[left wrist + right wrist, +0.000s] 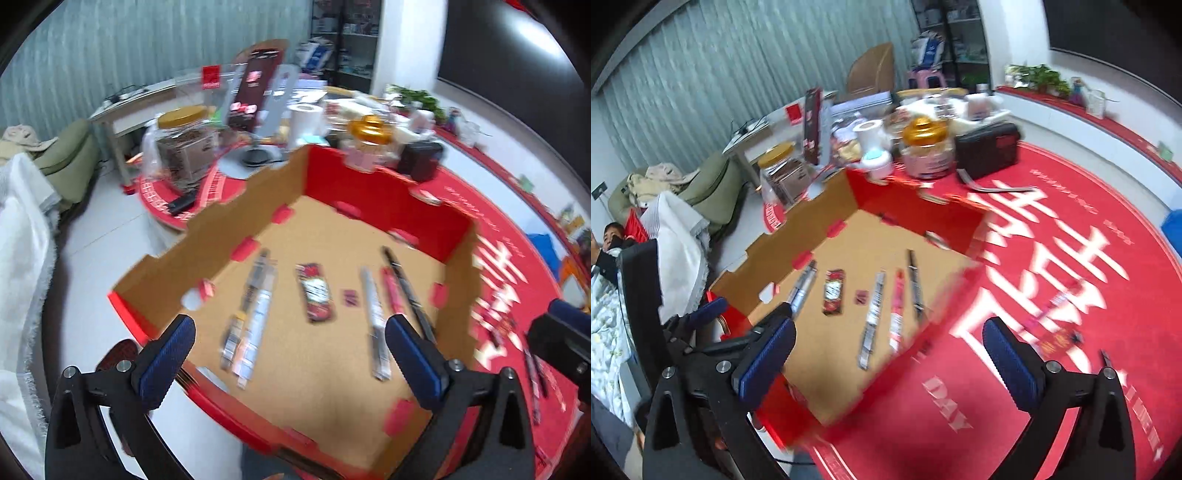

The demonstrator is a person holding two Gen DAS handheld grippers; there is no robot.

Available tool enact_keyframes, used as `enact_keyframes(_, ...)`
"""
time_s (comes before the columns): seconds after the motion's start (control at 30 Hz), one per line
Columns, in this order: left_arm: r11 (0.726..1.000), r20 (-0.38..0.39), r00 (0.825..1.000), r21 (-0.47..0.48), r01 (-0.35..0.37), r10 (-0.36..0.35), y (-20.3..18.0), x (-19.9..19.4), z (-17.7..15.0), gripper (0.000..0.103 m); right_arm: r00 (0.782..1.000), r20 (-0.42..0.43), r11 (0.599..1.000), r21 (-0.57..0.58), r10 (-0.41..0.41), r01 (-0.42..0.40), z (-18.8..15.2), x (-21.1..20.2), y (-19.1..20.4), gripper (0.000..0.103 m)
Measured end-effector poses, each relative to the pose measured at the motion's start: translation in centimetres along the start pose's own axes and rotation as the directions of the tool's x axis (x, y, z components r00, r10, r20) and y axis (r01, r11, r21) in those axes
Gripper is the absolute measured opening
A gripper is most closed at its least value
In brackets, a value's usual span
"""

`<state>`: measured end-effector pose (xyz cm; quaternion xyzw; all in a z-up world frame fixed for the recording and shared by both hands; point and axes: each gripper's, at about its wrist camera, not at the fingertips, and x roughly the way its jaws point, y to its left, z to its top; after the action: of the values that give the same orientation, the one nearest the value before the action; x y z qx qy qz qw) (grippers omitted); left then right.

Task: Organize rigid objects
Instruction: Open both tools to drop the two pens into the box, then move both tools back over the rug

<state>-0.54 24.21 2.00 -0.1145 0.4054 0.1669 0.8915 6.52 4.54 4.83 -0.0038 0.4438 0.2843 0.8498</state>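
Both tools gape empty — left tool (290, 352) above the cardboard tray (458, 280) of lined-up pens (373, 314), right tool (888, 356) nearer loose pieces (1058, 341) on the table (1071, 229); fetching those looks next.

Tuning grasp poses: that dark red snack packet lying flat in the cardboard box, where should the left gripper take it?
Grip the dark red snack packet mid-length across its narrow width, coming straight down with the open left gripper. It lies flat on the cardboard box floor with bare floor along both long edges, so the fingers likely fit.
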Motion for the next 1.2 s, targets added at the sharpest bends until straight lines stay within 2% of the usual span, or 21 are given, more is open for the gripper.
enact_keyframes(0.07, 0.999, 0.004, 0.999, 0.039, 0.031, -0.032, -1.5, -1.0, -0.5, 0.103, 1.0, -0.002, 0.998, 0.064, -0.026, 0.026, -1.7, -1.6, -2.7, 0.102)
enact_keyframes(0.17, 0.985, 0.002, 0.995, 0.146, 0.095, -0.096, -5.4, -2.5, -2.0, 0.103, 0.997, -0.012, 0.986, 0.149, -0.075, 0.076, -3.8, -3.7, -6.6, 0.102)
enact_keyframes(0.23, 0.962, -0.015, 0.989, 0.23, 0.146, -0.146, -8.5, -3.0, -3.5, 0.103, 0.992, -0.018, 0.966, 0.227, -0.122, 0.123, -5.8, -5.6, -10.2, 0.102)
enact_keyframes(0.33, 0.901, -0.072, 0.975, 0.373, 0.222, -0.21, -13.5, -3.3, -6.7, 0.103, 0.985, -0.027, 0.929, 0.328, -0.172, 0.172, -8.3, -8.0, -14.5, 0.102)
enact_keyframes(0.37, 0.867, -0.105, 0.967, 0.429, 0.254, -0.231, -15.4, -3.2, -8.3, 0.103, 0.982, -0.036, 0.912, 0.366, -0.184, 0.185, -9.1, -8.7, -15.9, 0.102)
enact_keyframes(0.5, 0.781, -0.192, 0.944, 0.529, 0.331, -0.269, -20.0, -3.3, -12.4, 0.103, 0.972, -0.058, 0.856, 0.464, -0.226, 0.227, -12.9, -11.3, -20.1, 0.102)
enact_keyframes(0.57, 0.763, -0.221, 0.936, 0.543, 0.35, -0.272, -21.3, -3.2, -13.8, 0.103, 0.969, -0.068, 0.865, 0.44, -0.236, 0.242, -13.9, -12.1, -20.3, 0.102)
enact_keyframes(0.63, 0.764, -0.242, 0.932, 0.536, 0.359, -0.268, -21.9, -2.9, -14.6, 0.103, 0.956, -0.12, 0.898, 0.327, -0.269, 0.294, -15.1, -12.3, -19.7, 0.102)
enact_keyframes(0.7, 0.777, -0.253, 0.935, 0.524, 0.349, -0.249, -22.1, -2.5, -14.8, 0.103, 0.938, -0.151, 0.909, 0.242, -0.311, 0.34, -16.3, -12.5, -19.0, 0.102)
enact_keyframes(0.8, 0.801, -0.258, 0.938, 0.497, 0.335, -0.233, -21.9, -2.1, -14.8, 0.103, 0.925, -0.179, 0.918, 0.158, -0.335, 0.363, -18.2, -12.4, -18.6, 0.102)
enact_keyframes(0.9, 0.812, -0.262, 0.939, 0.482, 0.329, -0.224, -21.4, -2.0, -15.0, 0.103, 0.905, -0.217, 0.917, 0.079, -0.366, 0.39, -20.0, -11.8, -18.3, 0.102)
enact_keyframes(1.0, 0.817, -0.263, 0.94, 0.479, 0.322, -0.216, -20.9, -2.1, -15.3, 0.103, 0.882, -0.212, 0.904, -0.017, -0.421, 0.427, -21.4, -12.0, -18.0, 0.102)
enact_keyframes(1.17, 0.821, -0.283, 0.934, 0.466, 0.331, -0.217, -20.7, -1.5, -15.5, 0.103, 0.871, -0.202, 0.894, -0.13, -0.448, 0.429, -22.7, -12.7, -17.7, 0.102)
enact_keyframes(1.2, 0.819, -0.282, 0.934, 0.467, 0.332, -0.218, -20.8, -1.6, -15.5, 0.103, 0.858, -0.203, 0.881, -0.161, -0.471, 0.445, -23.0, -12.5, -17.7, 0.102)
